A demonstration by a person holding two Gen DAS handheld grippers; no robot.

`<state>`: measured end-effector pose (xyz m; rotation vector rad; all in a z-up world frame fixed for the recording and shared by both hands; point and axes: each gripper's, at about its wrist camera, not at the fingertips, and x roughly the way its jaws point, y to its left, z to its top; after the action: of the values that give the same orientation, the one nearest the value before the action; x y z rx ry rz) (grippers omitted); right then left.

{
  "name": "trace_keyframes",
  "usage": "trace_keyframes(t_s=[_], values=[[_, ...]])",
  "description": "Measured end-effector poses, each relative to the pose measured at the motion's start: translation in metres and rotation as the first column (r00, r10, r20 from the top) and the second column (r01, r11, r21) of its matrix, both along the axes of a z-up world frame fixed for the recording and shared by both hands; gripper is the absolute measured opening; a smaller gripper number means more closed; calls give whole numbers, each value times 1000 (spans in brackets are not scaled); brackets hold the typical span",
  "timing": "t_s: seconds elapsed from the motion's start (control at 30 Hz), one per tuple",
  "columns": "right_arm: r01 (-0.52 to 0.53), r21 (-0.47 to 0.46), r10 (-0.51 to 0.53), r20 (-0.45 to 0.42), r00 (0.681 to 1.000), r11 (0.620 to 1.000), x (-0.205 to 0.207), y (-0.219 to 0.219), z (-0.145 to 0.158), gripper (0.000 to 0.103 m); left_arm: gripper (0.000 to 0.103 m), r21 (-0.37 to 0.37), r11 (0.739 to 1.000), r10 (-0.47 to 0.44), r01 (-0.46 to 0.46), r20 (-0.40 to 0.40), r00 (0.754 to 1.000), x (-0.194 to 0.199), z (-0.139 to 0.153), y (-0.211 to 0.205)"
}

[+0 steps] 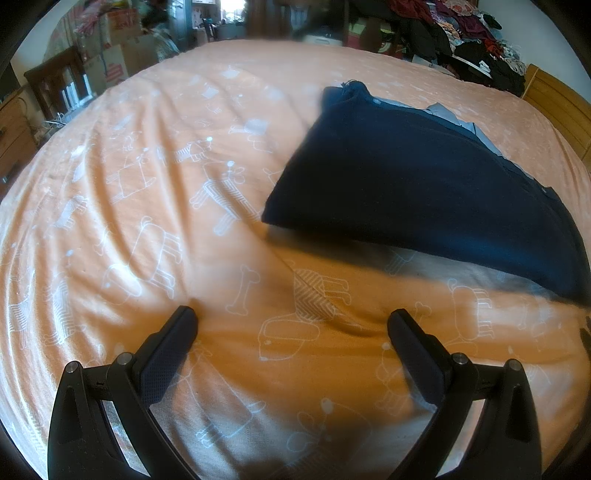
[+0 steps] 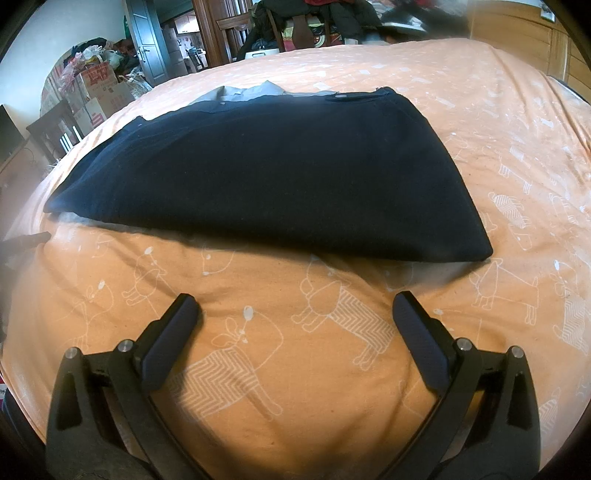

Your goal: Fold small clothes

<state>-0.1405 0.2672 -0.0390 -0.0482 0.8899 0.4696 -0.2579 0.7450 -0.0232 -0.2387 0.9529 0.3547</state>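
garment: navy garment (image 2: 266, 177) flat on the bed, already doubled into a rough trapezoid; grey layer (image 2: 251, 92) peeking out along the far edge.
position: ahead of both grippers, apart from both; centred in the right wrist view, off to the right in the left wrist view (image 1: 424, 184).
left gripper (image 1: 291, 317): wide open, nothing held, low over bare sheet.
right gripper (image 2: 295, 302): wide open too, nothing held, facing the near folded edge.
step (judgement): looks like between folds; next fold or a flatten/square-up pending.
how to do it well: take the two near corners (image 2: 484, 254) and (image 2: 51, 206) together, one per gripper; pinch all layers, not just the top one.
lift: keep low, carry both ends over evenly so the edge lands parallel to the far hem.
grey layer: tuck or align first, otherwise likely sticking out after the fold.
risk: soft bedding, so fingers may catch the sheet along with the cloth; come in shallow under the edge.
surface: orange bed sheet (image 2: 295, 369) with white line-drawn dogs, wrinkled, soft and giving.
room: cluttered bedroom; cardboard boxes (image 2: 103, 92) and a dark wooden chair (image 1: 59, 81) on one side, clothes pile (image 1: 469, 33) past the far edge, wooden headboard (image 1: 557, 107) at the right.
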Motion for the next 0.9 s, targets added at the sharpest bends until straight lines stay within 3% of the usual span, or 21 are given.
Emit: trace_keyframes(t_s=[0.2,0.3,0.37,0.43,0.5,0.6,0.73,0.9], values=[[0,-1,0,1,1000,1000,0,0,0,103,103,-27,1000,-5,5,-3,1000,-4,4,2],[1,0,-1,2,1000,1000,0,0,0,103,102,-137,991,-2,8,46,999,-18,14,9],[1,2,-1,2,1000,1000,-2,0,0,103,99,-267,964,31,0,110,993,-31,25,15],[1,3,-1,1,1000,1000,-2,0,0,103,81,-398,917,50,32,193,980,-39,36,17],[1,2,-1,2,1000,1000,-3,0,0,103,81,-490,869,86,64,276,957,-40,46,18],[1,2,-1,1,1000,1000,-2,0,0,103,81,-599,798,133,68,284,949,-22,38,24],[1,2,-1,1,1000,1000,-3,1,0,103,82,-655,755,172,0,198,965,1,6,29],[1,0,-1,7,1000,1000,-6,2,0,103,83,-673,740,247,-13,254,935,7,2,41]])
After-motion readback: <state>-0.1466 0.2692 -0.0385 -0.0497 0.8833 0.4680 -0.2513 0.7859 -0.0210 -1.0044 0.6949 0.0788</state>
